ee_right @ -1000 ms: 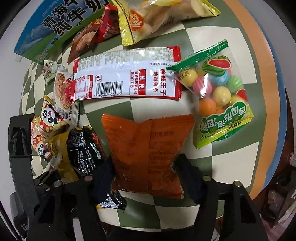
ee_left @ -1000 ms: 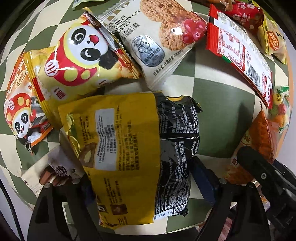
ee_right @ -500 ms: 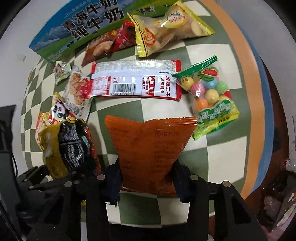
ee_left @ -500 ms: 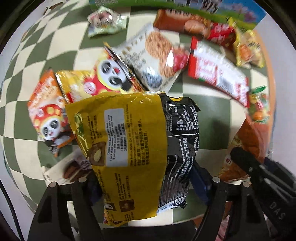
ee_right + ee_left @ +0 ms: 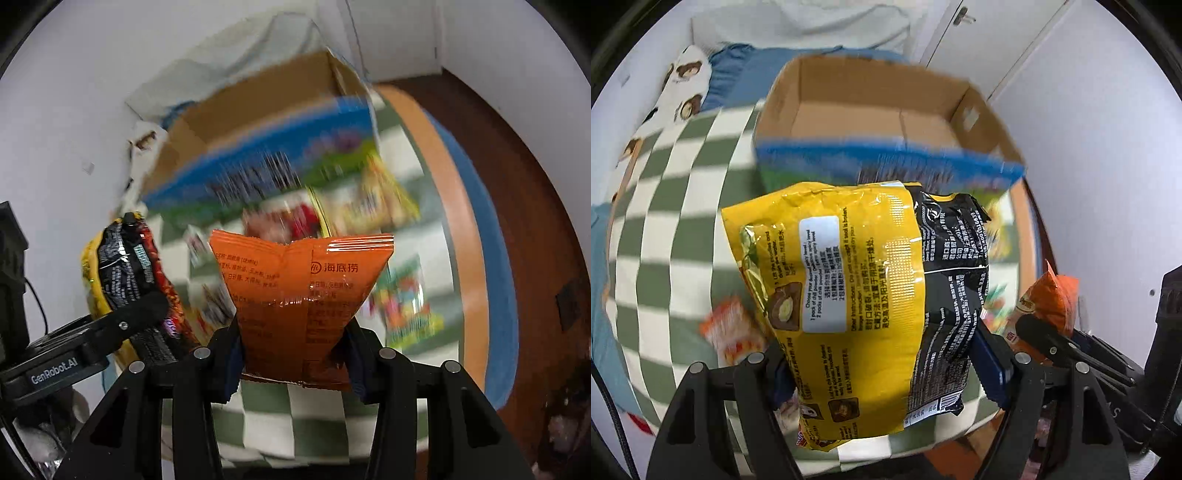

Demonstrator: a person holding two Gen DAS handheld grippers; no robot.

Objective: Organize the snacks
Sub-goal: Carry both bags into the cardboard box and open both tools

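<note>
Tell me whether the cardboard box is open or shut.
Open: the cardboard box has no lid over it, and its bare brown inside shows.

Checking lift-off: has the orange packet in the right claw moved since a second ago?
Yes. The orange packet, gripped by the right claw, went up off the checkered cloth toward the open cardboard box.

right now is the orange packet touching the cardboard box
Apart. The right wrist view shows the orange packet held up in the right gripper, with checkered cloth and snacks between it and the cardboard box.
</note>
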